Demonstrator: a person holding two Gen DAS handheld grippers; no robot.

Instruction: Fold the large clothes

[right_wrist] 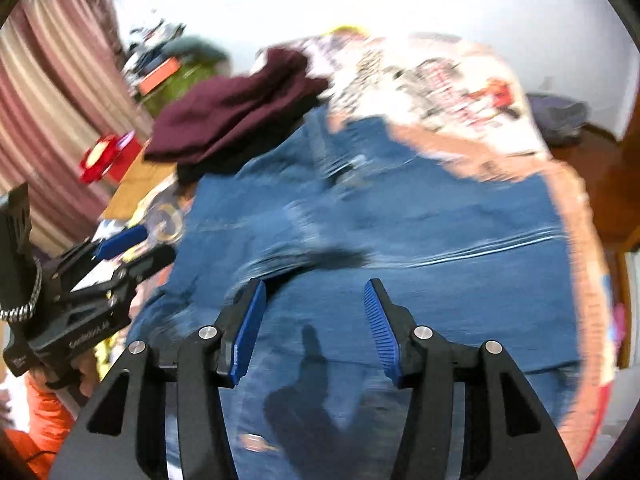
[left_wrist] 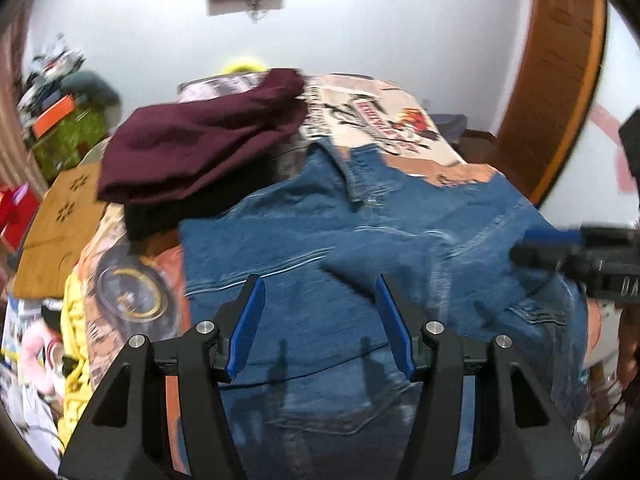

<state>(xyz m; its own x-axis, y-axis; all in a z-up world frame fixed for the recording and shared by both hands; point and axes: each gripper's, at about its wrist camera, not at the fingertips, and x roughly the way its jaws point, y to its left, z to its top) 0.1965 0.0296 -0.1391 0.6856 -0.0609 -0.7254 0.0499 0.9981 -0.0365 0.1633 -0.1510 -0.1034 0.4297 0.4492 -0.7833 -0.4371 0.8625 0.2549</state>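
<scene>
A pair of blue jeans lies spread and partly folded on a bed's printed cover. My left gripper hovers open over the denim with nothing between its blue pads. My right gripper is also open above the jeans and holds nothing. It reaches in from the right edge of the left wrist view. The left gripper shows at the left of the right wrist view. A folded maroon garment rests on a black one at the back left.
A brown board and yellow cloth lie at the bed's left side. Red boxes, a green box and a striped curtain stand further left. A curved wooden frame rises at the right.
</scene>
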